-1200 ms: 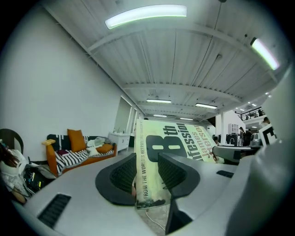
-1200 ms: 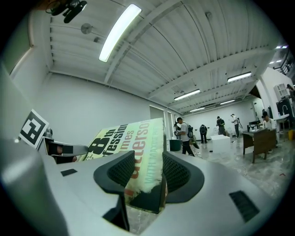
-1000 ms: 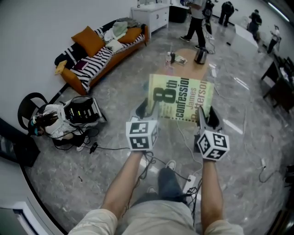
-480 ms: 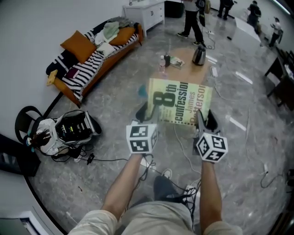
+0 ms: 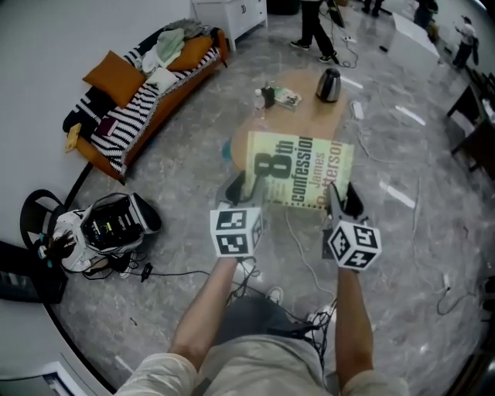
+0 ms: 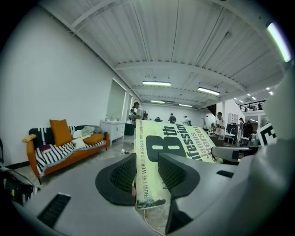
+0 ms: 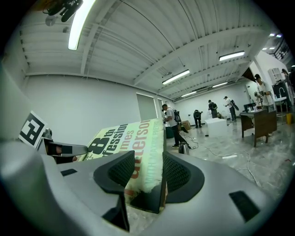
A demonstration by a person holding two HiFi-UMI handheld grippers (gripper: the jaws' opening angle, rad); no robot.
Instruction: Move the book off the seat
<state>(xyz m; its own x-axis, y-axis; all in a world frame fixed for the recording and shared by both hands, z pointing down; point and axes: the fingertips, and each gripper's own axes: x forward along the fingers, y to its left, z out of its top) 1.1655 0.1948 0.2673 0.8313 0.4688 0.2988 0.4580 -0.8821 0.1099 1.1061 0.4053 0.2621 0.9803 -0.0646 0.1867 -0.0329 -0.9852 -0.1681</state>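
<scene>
A yellow-green book (image 5: pixel 298 171) with "8th confession" on its cover hangs flat in the air above the floor, carried between both grippers. My left gripper (image 5: pixel 240 188) is shut on the book's left edge (image 6: pixel 148 179), its pads pressing both sides. My right gripper (image 5: pixel 343 198) is shut on the book's right edge (image 7: pixel 147 177). Far to the left stands the orange sofa (image 5: pixel 131 97) with a striped throw and cushions. Just beyond the book is a low round wooden table (image 5: pixel 298 104).
The table carries a kettle (image 5: pixel 328 85) and small items (image 5: pixel 272 97). A helmet and gear bag (image 5: pixel 108 228) with cables lie on the marble floor at left. People (image 5: pixel 313 23) stand at the far end near a white cabinet (image 5: pixel 229 14). Cables run under my feet.
Both grippers and the book have travelled forward toward the round table. The sofa has slid further back and left in the head view, and the table has come closer.
</scene>
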